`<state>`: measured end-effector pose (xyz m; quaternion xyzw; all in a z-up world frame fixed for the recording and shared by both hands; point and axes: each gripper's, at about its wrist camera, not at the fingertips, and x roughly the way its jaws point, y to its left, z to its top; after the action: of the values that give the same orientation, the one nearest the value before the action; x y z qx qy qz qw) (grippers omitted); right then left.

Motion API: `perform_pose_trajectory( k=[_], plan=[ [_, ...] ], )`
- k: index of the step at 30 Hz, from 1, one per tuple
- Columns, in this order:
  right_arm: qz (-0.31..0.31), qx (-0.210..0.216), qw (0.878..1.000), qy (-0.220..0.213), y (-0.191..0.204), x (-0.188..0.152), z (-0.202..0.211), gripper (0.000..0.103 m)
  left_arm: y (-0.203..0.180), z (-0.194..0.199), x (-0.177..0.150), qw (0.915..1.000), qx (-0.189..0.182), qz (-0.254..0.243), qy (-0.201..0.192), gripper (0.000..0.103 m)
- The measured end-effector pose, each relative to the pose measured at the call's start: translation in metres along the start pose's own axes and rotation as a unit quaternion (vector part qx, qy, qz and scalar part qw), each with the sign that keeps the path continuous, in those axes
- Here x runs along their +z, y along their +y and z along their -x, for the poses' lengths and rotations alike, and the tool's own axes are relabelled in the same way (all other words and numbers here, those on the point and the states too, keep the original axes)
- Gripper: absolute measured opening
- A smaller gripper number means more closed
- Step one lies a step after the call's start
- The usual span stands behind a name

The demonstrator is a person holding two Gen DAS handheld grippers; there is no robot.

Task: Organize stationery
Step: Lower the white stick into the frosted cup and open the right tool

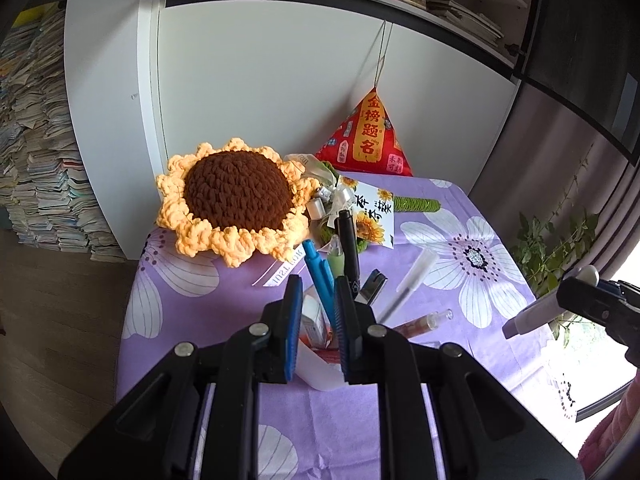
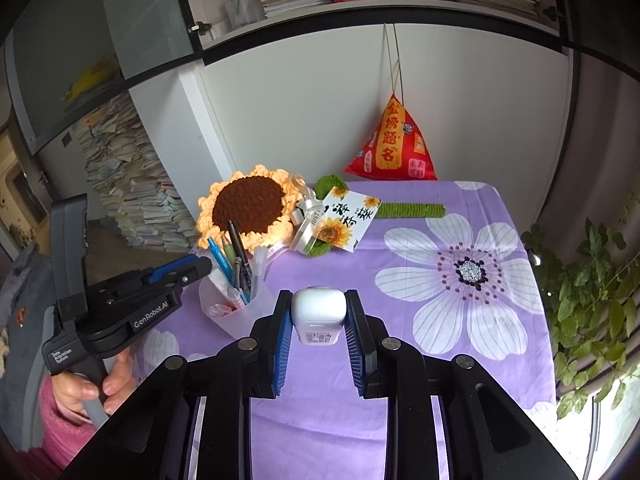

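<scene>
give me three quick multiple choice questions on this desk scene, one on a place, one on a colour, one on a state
1. Where do the pens stand?
A. on the bookshelf
B. in the translucent cup
C. flat on the crochet sunflower

2. What colour is the tablecloth?
A. purple with white flowers
B. plain red
C. green stripes

3. How is the right gripper?
A. open and empty
B. shut on a pen
C. shut on the white bottle

Answers:
1 B, the pens stick up out of the cup beside the sunflower.
2 A, purple cloth with large white blooms covers the table.
3 C, both blue pads press on the bottle's sides.
</scene>
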<state>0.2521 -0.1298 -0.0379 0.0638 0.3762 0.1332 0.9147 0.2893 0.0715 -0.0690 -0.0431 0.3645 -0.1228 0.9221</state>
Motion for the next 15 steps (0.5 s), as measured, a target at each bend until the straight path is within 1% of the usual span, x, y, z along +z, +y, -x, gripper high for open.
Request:
perform_pose_trajectory(
  k=[3, 6, 9, 15],
  plan=[
    [0.002, 0.003, 1.0, 0.0, 0.002, 0.0, 0.001, 0.026, 0.0, 0.009, -0.003, 0.9999, 0.004, 0.0, -0.01, 0.014],
    [0.006, 0.005, 1.0, 0.001, 0.005, 0.0, 0.003, 0.026, 0.002, 0.017, -0.01, 0.9998, 0.007, 0.005, -0.016, 0.016],
    [0.01, 0.006, 1.0, 0.002, 0.01, 0.001, 0.004, 0.026, 0.006, 0.025, -0.019, 0.9997, 0.011, 0.011, -0.02, 0.021],
    [0.033, 0.02, 0.999, -0.009, 0.035, 0.009, 0.01, 0.026, 0.021, 0.039, -0.039, 0.9993, 0.025, 0.024, -0.016, 0.026]
  ],
)
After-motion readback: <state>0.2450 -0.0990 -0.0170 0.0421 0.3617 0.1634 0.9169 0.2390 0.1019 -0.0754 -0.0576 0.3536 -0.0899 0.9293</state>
